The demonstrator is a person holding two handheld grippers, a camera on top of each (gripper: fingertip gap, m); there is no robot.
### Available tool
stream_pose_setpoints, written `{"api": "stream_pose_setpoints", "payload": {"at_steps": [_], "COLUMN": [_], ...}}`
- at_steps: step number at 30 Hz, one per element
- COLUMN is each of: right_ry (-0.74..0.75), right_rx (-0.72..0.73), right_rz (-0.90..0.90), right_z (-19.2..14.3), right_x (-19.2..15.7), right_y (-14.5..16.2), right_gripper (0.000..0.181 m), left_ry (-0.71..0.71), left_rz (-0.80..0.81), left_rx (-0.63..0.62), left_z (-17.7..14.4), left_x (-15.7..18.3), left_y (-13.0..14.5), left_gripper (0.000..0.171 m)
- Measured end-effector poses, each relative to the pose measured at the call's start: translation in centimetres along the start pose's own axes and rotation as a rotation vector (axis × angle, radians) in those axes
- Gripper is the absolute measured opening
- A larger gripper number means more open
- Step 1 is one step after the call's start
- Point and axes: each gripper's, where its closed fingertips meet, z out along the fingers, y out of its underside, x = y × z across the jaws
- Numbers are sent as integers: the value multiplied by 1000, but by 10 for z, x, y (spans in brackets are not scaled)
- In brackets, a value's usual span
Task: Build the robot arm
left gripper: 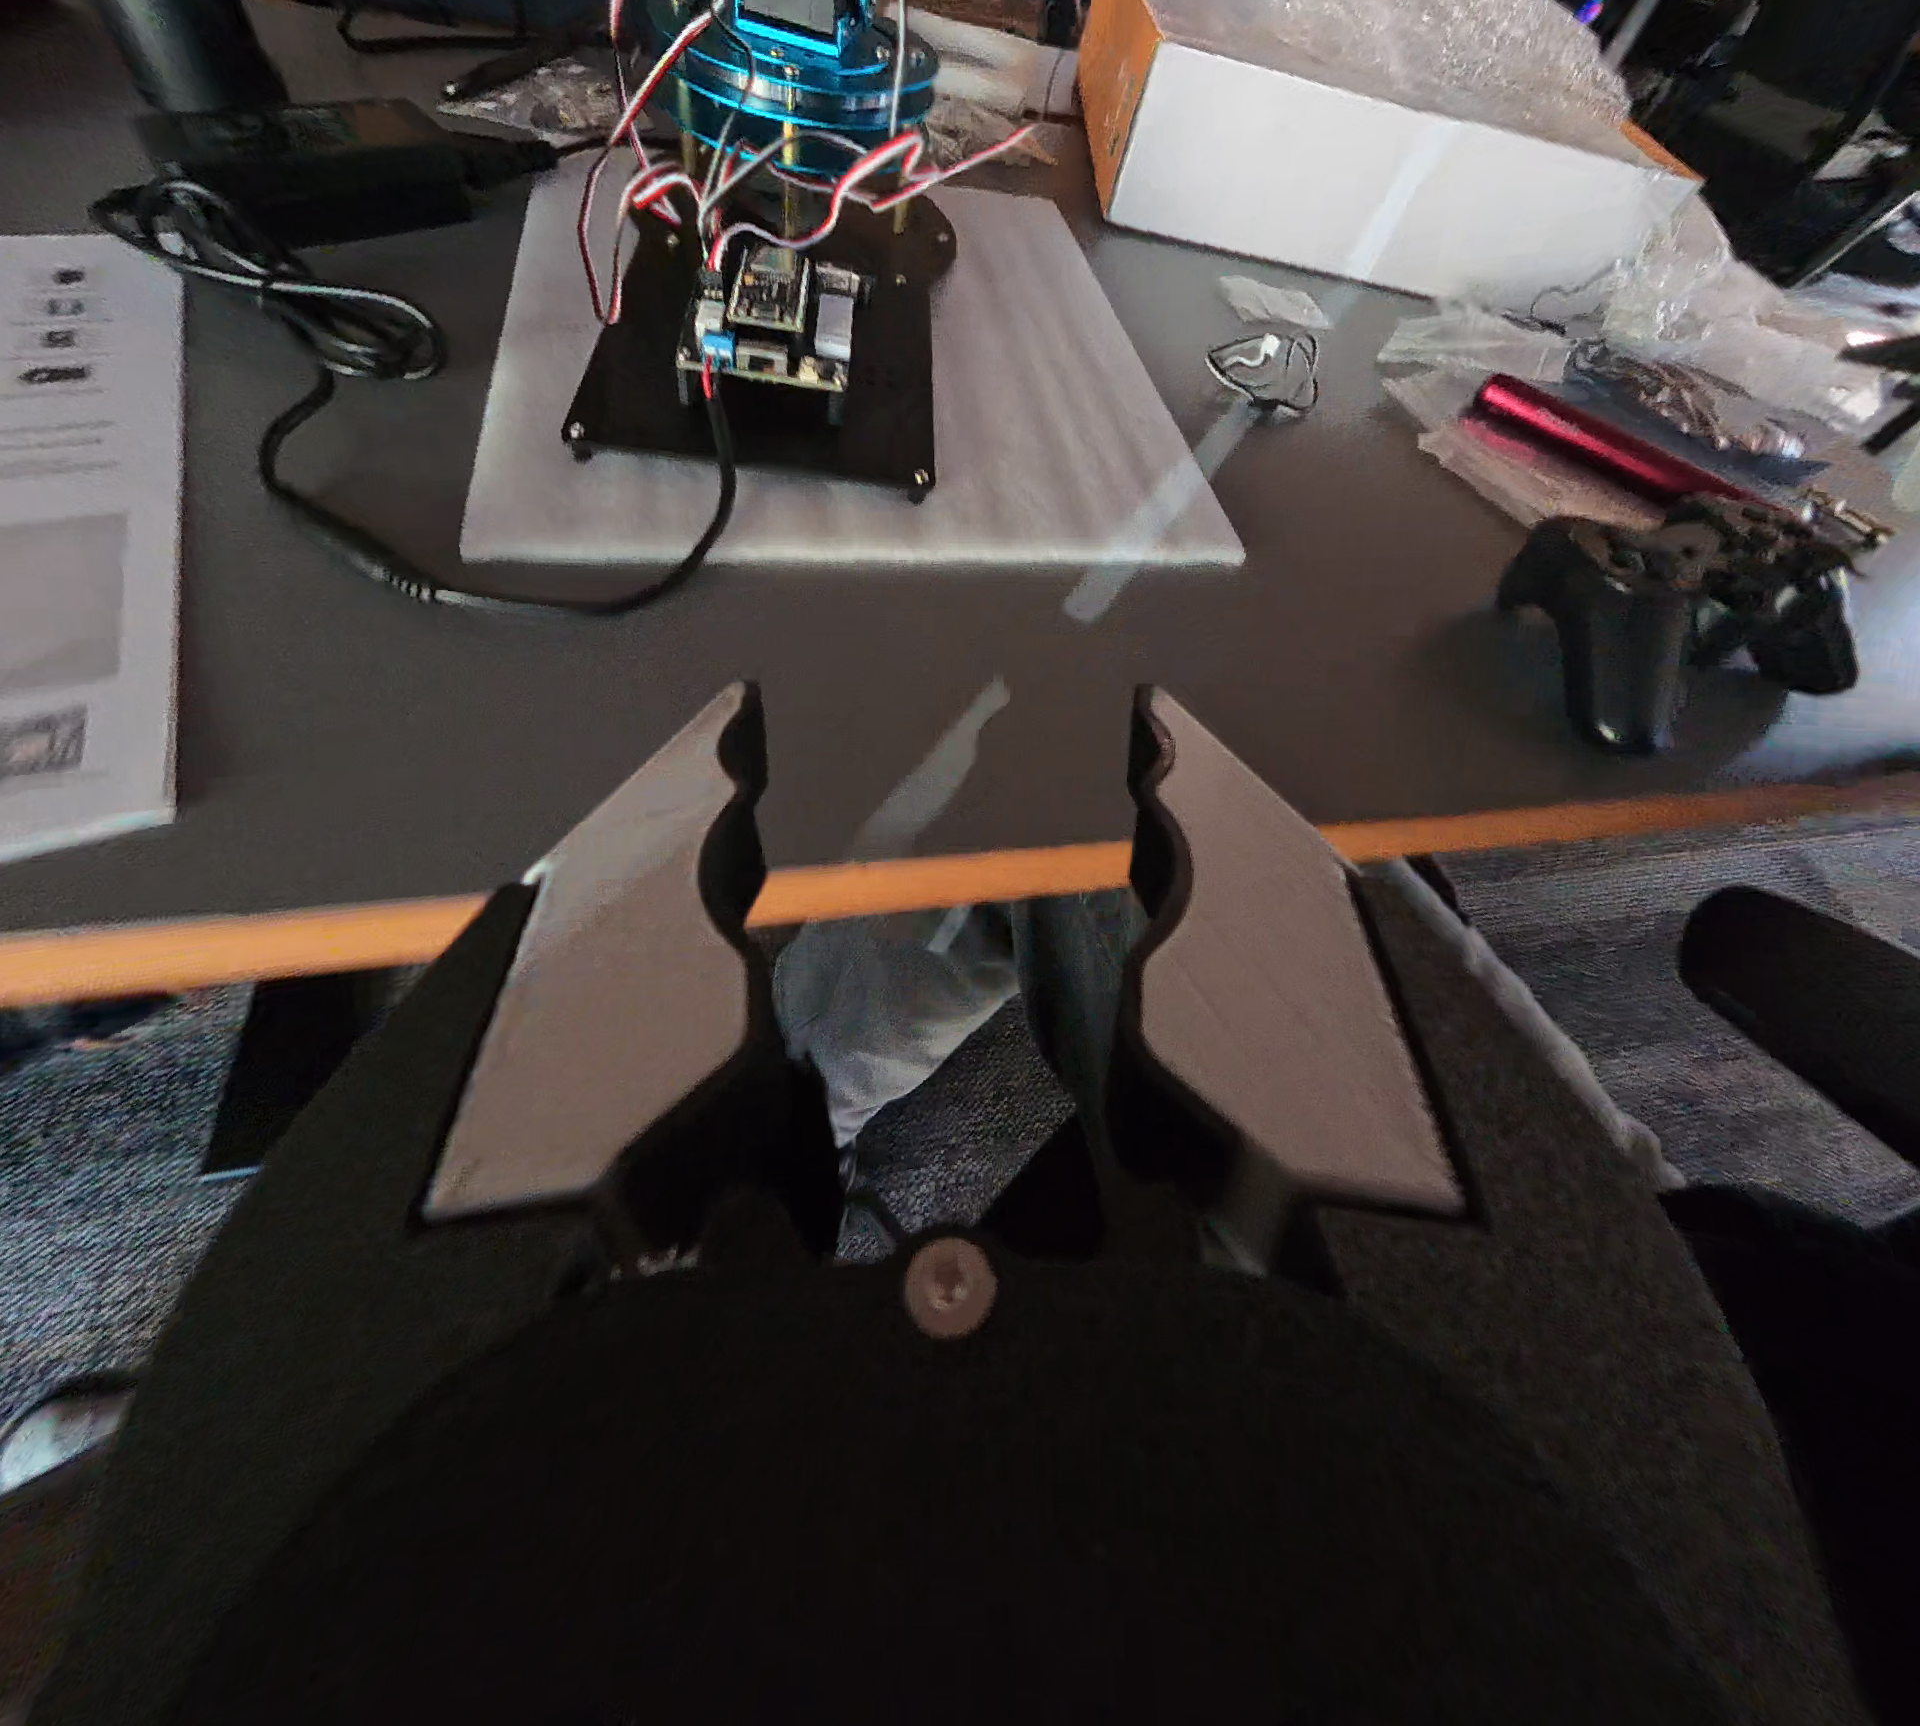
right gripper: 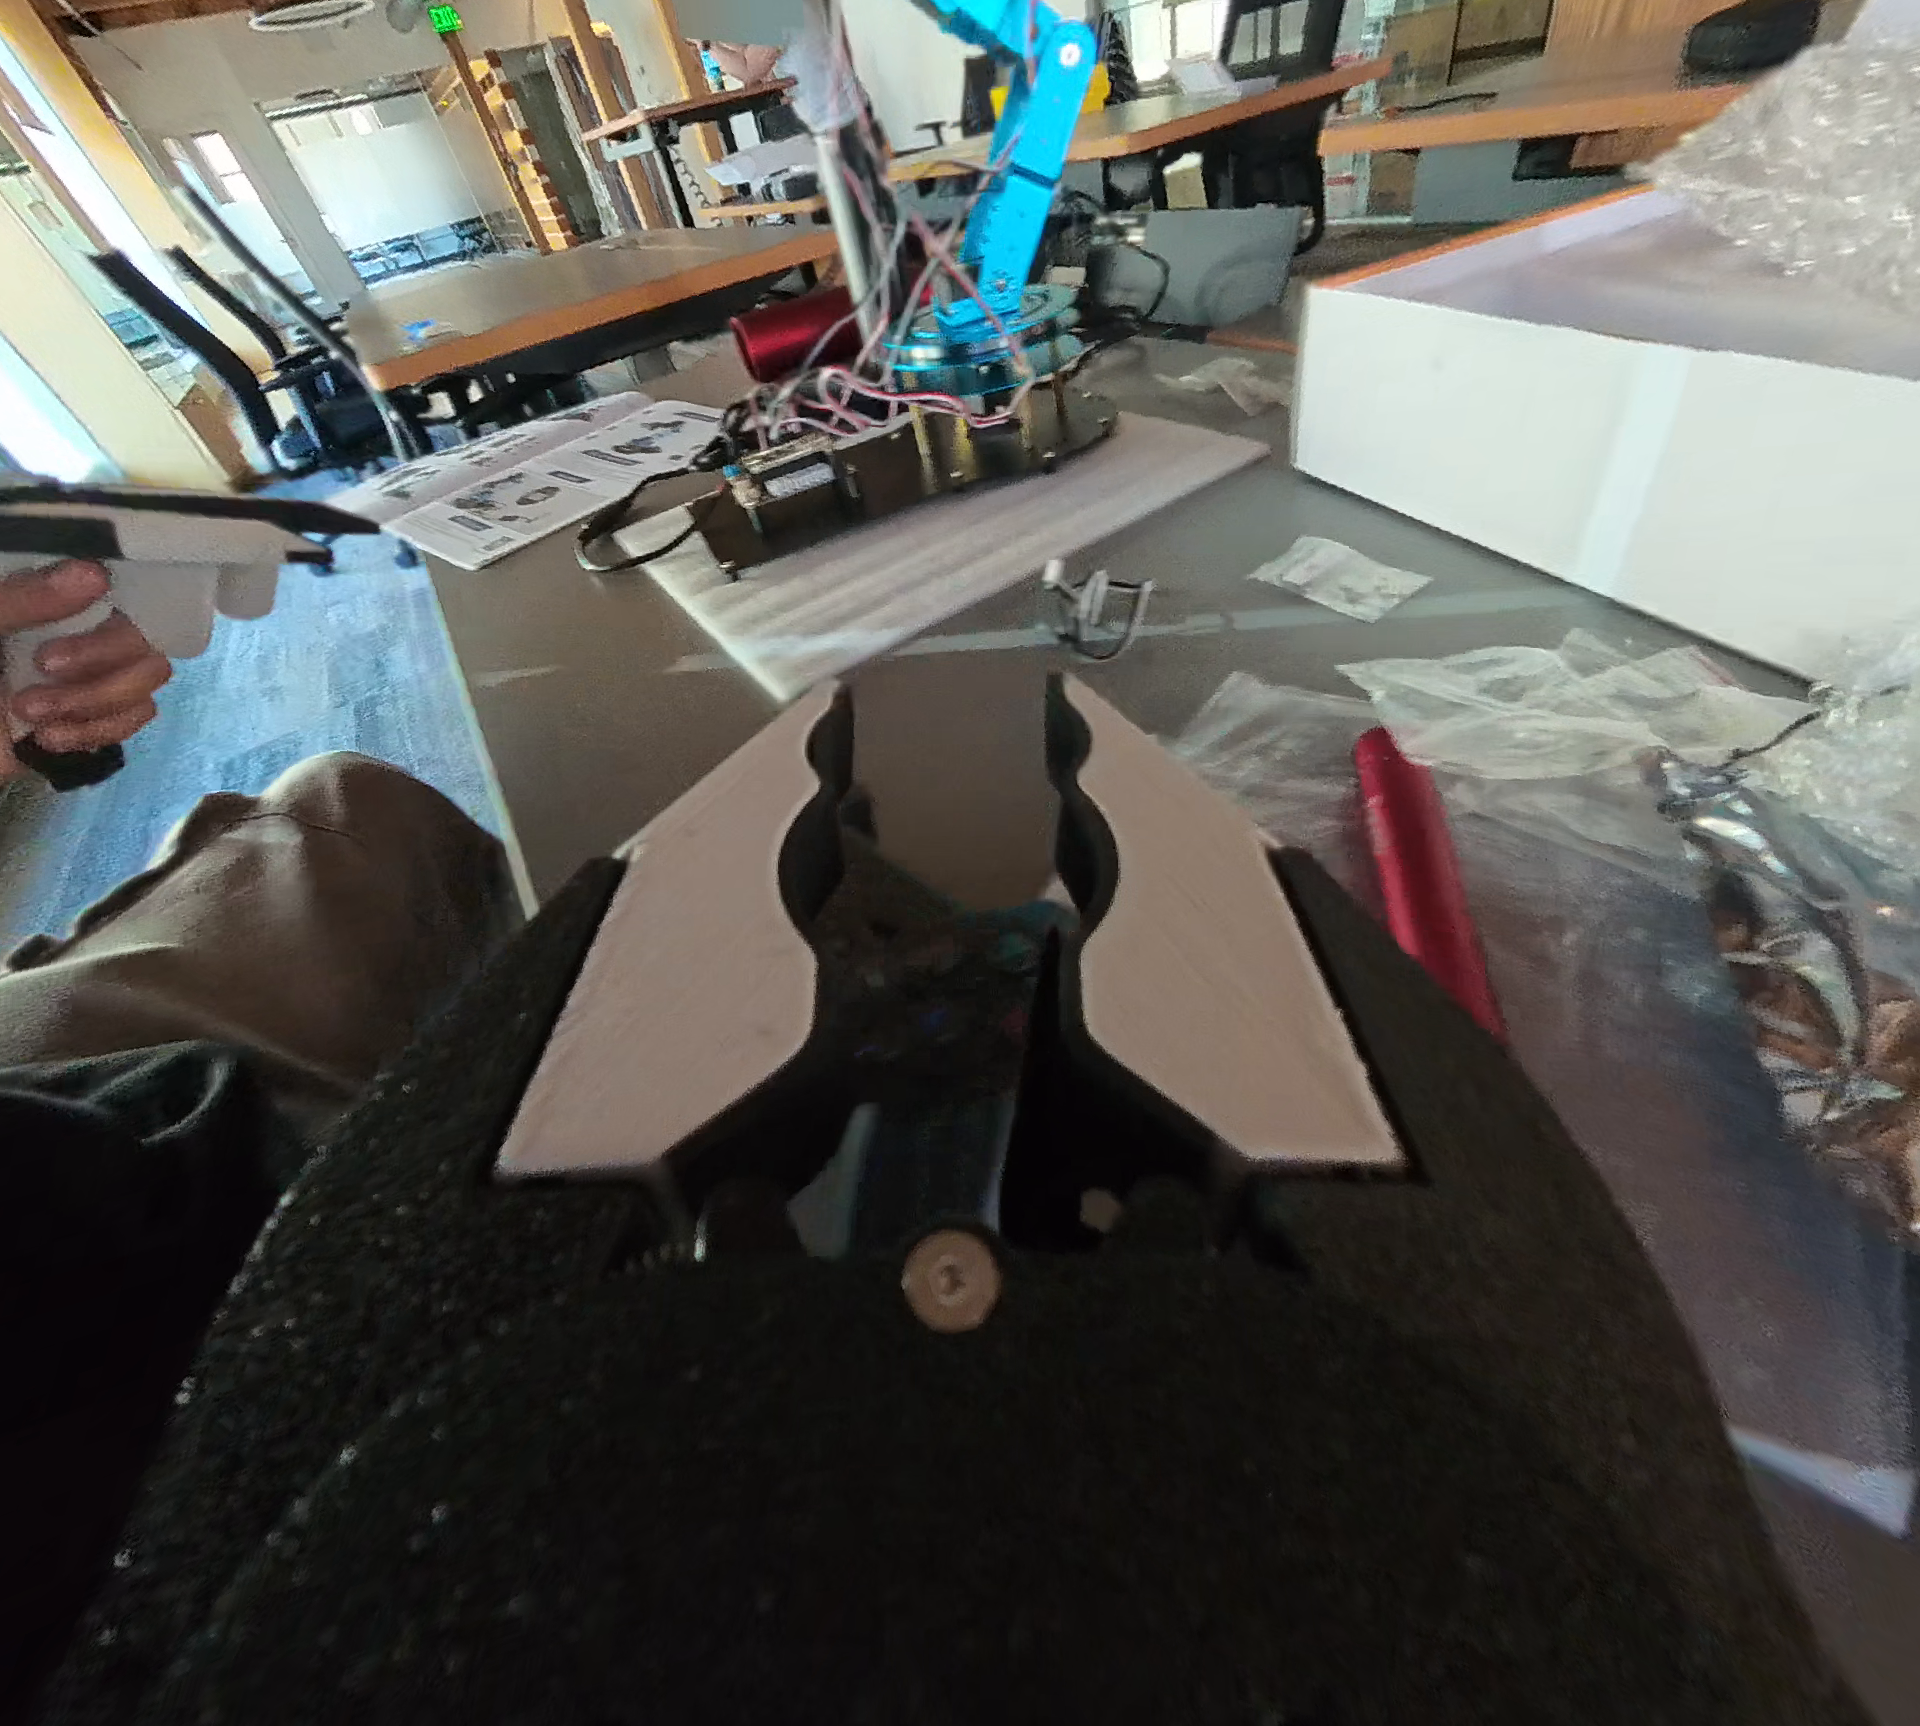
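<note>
On the grey desk (left gripper: 935, 637) (open-plan office), both tongs (left gripper: 948, 710) (right gripper: 948, 700) gape wide, empty.

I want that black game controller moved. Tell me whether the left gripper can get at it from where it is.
Probably yes. The left gripper is open and empty at the table's near edge, and the black game controller lies off to its right on bare grey tabletop. Nothing lies between them, and the plastic bags sit behind the controller.
</note>
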Motion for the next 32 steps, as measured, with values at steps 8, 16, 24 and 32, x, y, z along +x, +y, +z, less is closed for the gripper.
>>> {"api": "stream_pose_setpoints", "payload": {"at_steps": [8,16,24,32], "right_ry": [-10,-9,-11,-26], "right_rx": [-107,-133,-82,-83], "right_rz": [-66,-153,-159,-177], "right_z": [-36,-50,-61,-59], "right_x": [-101,-133,-136,-140], "right_y": [32,48,39,39], "right_gripper": [44,48,48,47], "left_ry": [-73,-96,-120,-103], "left_rz": [40,92,114,81], "left_rx": [49,39,56,55], "left_z": [-76,-107,-113,-116], "left_x": [52,74,78,82], "left_y": [44,61,53,56], "left_gripper": [68,68,68,68]}}
